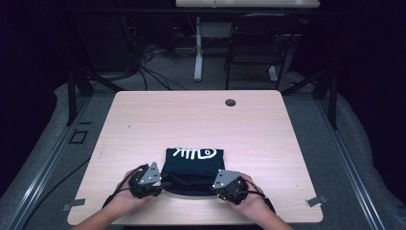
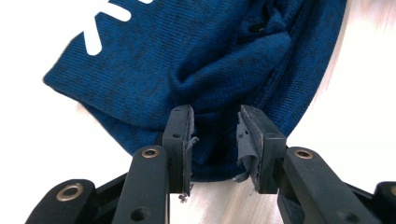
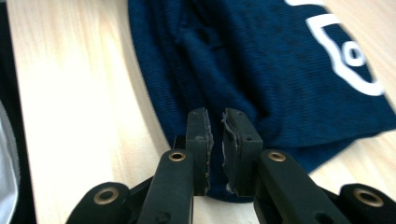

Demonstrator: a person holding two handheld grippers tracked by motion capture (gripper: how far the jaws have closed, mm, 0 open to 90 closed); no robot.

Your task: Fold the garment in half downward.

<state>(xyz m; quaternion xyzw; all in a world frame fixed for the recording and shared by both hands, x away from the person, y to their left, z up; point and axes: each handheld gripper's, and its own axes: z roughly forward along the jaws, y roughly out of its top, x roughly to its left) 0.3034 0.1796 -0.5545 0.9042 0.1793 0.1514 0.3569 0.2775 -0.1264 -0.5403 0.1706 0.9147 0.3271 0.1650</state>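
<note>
A folded dark blue garment with a white fish-bone print lies near the front edge of the wooden table. My left gripper sits at its left front corner. In the left gripper view the jaws stand apart over a rumpled fold of the blue cloth, and the pads do not press on it. My right gripper sits at the right front corner. In the right gripper view its jaws show a narrow gap above the hem of the cloth, with no cloth pinched.
A round cable hole sits at the table's far edge. Beyond the table stand a dark chair and a white desk leg with cables on the floor. The person's hands rest at the table's front edge.
</note>
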